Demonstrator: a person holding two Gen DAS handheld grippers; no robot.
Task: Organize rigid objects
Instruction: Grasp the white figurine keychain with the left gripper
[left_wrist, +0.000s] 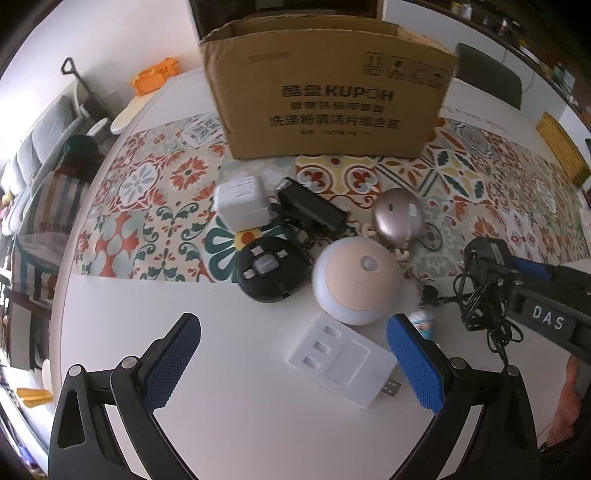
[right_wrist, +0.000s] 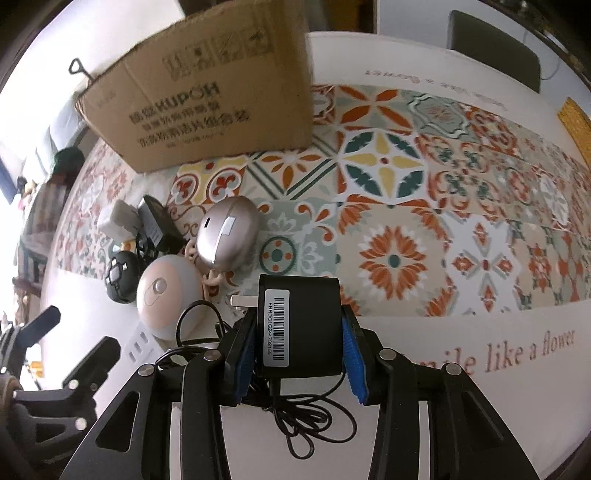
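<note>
Adapter (right_wrist: 299, 325): between the right claw's (right_wrist: 299, 354) pads, pinched, cord dangling.
Left claw (left_wrist: 291, 354): agape over white hub (left_wrist: 341, 363).

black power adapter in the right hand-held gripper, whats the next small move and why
Probably carry it up and over toward the open cardboard box. The right hand-held gripper has its pads against both sides of the black power adapter, with its cord dangling beneath, so lifting high enough for the cord to clear the round pink lamp seems wise.

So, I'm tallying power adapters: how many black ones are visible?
2: one black power adapter in the right gripper, one black adapter before the cardboard box. Others may be hidden.
</note>
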